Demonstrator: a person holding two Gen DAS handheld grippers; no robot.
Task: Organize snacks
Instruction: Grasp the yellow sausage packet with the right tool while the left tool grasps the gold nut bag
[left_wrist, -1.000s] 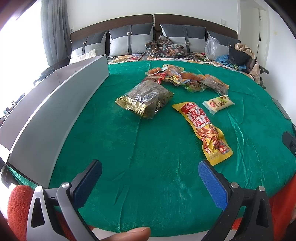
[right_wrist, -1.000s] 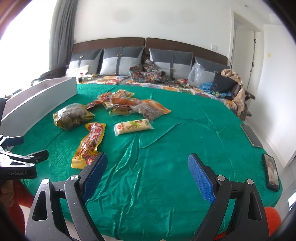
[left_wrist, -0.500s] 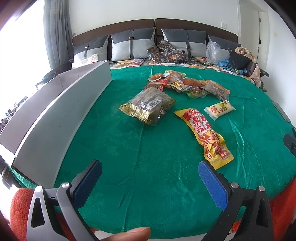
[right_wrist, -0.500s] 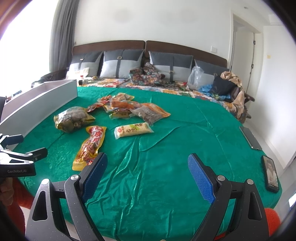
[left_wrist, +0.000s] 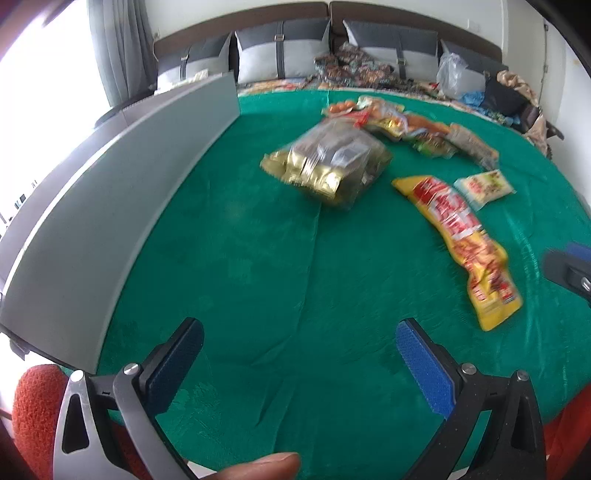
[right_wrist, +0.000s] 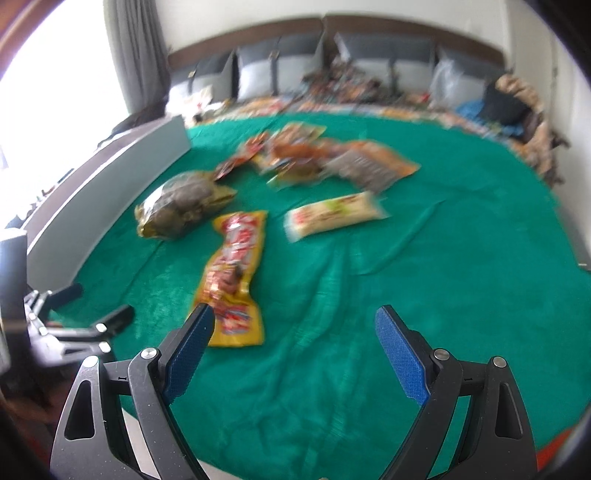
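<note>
The yellow snack packet (right_wrist: 233, 273) lay on the green cloth (right_wrist: 406, 280), its long axis running away from the right gripper (right_wrist: 291, 354), near end just beside the left finger. That gripper was nearer; the left gripper (left_wrist: 299, 365) stood well apart. Both gaped wide, empty. The packet looked glossy, crinkled, flat (probably slippery), the cloth soft.

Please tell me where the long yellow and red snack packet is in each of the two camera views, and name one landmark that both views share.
Left wrist view: the long yellow and red snack packet lies right of centre, running toward the lower right.
Right wrist view: the same packet lies left of centre, its near end by the right gripper left fingertip.
Shared landmark: the gold bag of snacks.
</note>
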